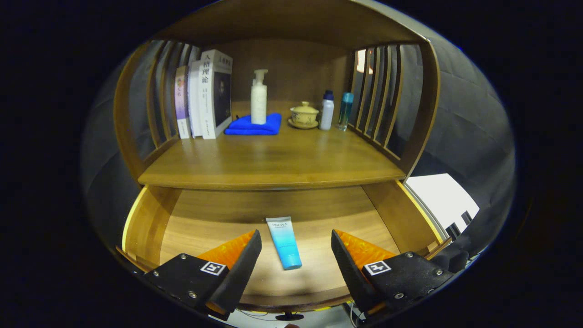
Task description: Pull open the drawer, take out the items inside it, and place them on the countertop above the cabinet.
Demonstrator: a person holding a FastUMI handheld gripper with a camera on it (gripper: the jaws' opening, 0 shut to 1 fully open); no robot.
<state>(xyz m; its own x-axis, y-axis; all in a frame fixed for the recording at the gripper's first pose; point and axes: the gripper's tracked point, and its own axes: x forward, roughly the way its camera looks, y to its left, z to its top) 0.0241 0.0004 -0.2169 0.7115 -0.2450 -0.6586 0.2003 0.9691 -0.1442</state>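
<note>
The gripper [296, 255] is spread wide over the open drawer [145, 218], holding nothing; the blue tube [283, 242] lies between its fingers, seemingly untouched.

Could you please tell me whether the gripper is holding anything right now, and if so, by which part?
Nothing is held. The gripper is open, its fingers spread either side of the blue tube lying flat in the open drawer.

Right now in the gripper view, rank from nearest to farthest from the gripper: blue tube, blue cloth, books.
From the open gripper:
1. Blue tube, lying in the drawer between the fingers.
2. Books, countertop left.
3. Blue cloth, countertop centre, under the pump bottle; close to the books' range.
</note>
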